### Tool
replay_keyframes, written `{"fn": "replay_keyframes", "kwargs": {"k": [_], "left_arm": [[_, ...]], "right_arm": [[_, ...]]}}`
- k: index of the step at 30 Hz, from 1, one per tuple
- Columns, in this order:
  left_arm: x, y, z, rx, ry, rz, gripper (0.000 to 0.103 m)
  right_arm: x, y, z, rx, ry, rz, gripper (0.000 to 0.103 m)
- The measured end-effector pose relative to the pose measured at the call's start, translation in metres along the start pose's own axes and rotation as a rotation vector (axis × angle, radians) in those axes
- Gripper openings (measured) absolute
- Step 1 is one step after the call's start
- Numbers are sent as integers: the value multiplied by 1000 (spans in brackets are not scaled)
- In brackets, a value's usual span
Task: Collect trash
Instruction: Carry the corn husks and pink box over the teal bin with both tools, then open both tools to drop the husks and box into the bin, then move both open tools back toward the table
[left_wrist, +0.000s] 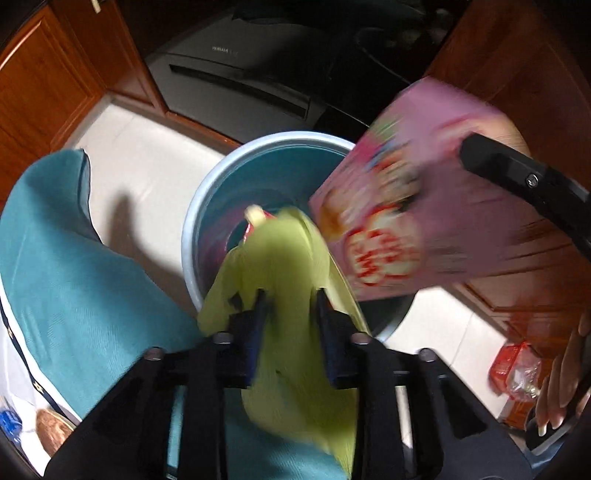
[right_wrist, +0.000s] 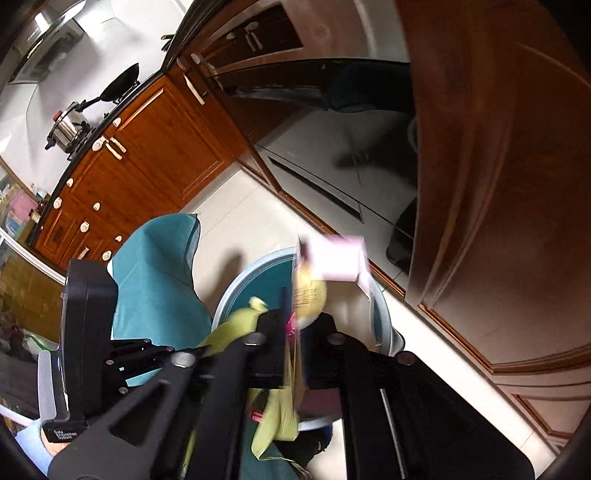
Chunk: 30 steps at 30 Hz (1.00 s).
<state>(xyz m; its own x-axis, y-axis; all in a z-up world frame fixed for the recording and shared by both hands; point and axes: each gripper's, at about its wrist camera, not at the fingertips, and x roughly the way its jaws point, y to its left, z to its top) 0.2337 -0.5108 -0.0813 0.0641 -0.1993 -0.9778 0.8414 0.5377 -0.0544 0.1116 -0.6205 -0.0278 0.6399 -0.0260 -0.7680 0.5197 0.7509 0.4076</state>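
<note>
In the left wrist view, the left gripper points down with its jaws partly apart, and a yellow-green bag hangs blurred between them over the blue bin; I cannot tell if the pads press it. At 2 o'clock from it, the pink box tilts over the bin's rim beside one black finger of the right gripper, whose jaws stand partly apart around the box's edge. Farther, at 12 o'clock, stand a dark appliance and wooden cabinets on the white floor.
</note>
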Motion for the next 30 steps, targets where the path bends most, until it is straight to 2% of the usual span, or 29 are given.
{"fn": "replay_keyframes", "kwargs": {"k": [1, 2, 4, 9, 13, 21, 26, 30], "left_arm": [[-3, -1, -1, 12, -10, 20, 56], [-6, -3, 0, 22, -26, 46, 67], [-12, -4, -4, 36, -54, 60, 71], [-24, -1, -12, 32, -63, 47, 77], [-34, 0, -23, 28, -70, 58, 82], [-63, 6, -44, 4, -108, 57, 87], [-94, 15, -71, -16, -159, 54, 95], [-120, 26, -105, -39, -202, 47, 97]], "right_arm": [[2, 0, 1, 9, -3, 5, 78], [0, 0, 0, 17, -26, 0, 84], [-3, 1, 0, 26, -60, -9, 85], [0, -2, -2, 71, -13, -16, 88], [-5, 6, -11, 38, 0, -46, 88], [-28, 30, -25, -9, 9, -51, 88], [-51, 53, -39, -43, 1, -48, 88], [-67, 78, -56, -73, 11, -27, 89]]}}
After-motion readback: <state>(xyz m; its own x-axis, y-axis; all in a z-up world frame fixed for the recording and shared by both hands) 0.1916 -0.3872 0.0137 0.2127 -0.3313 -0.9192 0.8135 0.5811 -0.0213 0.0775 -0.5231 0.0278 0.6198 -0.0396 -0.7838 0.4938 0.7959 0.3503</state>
